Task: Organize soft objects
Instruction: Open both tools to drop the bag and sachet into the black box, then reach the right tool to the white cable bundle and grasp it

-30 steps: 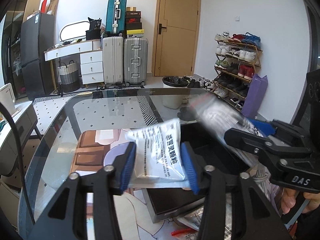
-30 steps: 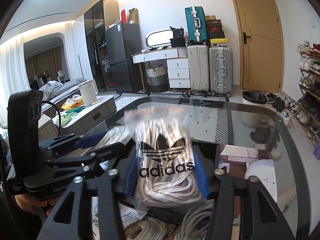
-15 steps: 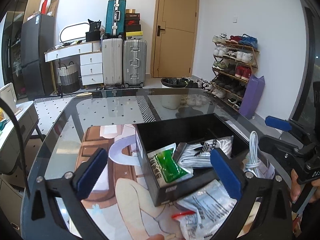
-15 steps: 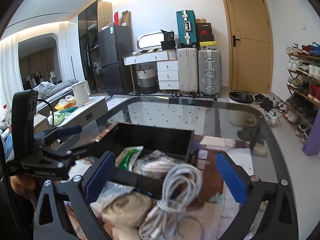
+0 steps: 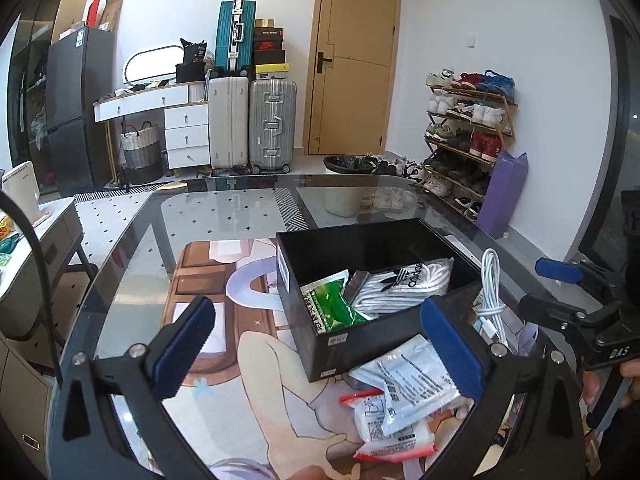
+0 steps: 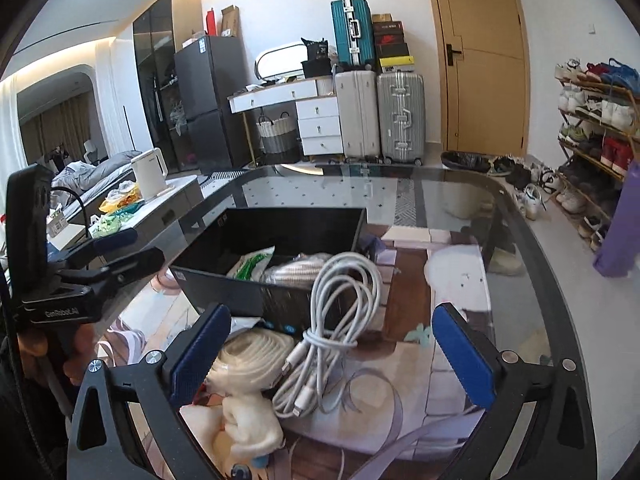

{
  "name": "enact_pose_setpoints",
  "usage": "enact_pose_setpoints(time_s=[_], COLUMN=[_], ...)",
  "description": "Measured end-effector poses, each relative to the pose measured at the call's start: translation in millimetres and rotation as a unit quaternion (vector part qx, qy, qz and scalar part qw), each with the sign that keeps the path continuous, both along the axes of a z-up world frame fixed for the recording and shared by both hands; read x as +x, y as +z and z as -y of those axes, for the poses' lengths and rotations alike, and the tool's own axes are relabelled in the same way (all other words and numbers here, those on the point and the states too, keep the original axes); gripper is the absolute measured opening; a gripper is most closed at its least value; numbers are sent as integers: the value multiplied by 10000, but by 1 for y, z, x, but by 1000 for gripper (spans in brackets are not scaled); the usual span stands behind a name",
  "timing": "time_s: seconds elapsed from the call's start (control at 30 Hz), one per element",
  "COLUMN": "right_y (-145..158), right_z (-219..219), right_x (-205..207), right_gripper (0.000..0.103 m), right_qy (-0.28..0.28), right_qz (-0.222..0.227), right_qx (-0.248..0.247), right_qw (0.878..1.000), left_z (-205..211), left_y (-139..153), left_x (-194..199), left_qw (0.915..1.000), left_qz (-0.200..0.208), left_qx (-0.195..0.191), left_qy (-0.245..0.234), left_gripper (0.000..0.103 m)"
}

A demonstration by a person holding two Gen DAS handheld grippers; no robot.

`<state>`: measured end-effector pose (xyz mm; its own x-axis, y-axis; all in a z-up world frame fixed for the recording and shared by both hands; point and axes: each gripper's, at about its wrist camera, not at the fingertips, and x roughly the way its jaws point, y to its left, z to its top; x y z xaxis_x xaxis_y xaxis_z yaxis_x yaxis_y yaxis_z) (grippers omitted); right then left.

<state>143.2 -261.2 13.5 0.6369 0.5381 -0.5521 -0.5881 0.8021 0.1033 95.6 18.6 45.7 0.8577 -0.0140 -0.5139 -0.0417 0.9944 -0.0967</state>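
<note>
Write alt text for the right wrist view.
The open right hand-held gripper hovers over a coiled white cable lying beside a black box on a glass table. The box holds a green packet; the left hand-held gripper is alongside.

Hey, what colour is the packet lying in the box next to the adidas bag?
Green and white packet, clearest in the left wrist view.
</note>
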Motion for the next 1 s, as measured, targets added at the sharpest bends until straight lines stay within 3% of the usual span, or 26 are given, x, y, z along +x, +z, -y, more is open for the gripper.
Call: enact_pose_setpoints(time_s=[0.33,1.0], right_y=[-11,-23], right_z=[5,3], right_x=[4,9], right_gripper=[102,102], right_qy=[120,208], right_qz=[-205,-721], right_qx=[21,-102], right_qw=[9997,9971], left_z=[5,34], left_y=[-13,-22], left_x=[-4,-5], left_qw=[9999,9966], left_qz=[-113,-405], left_qx=[38,361], left_qy=[-10,-624], left_gripper=[103,103])
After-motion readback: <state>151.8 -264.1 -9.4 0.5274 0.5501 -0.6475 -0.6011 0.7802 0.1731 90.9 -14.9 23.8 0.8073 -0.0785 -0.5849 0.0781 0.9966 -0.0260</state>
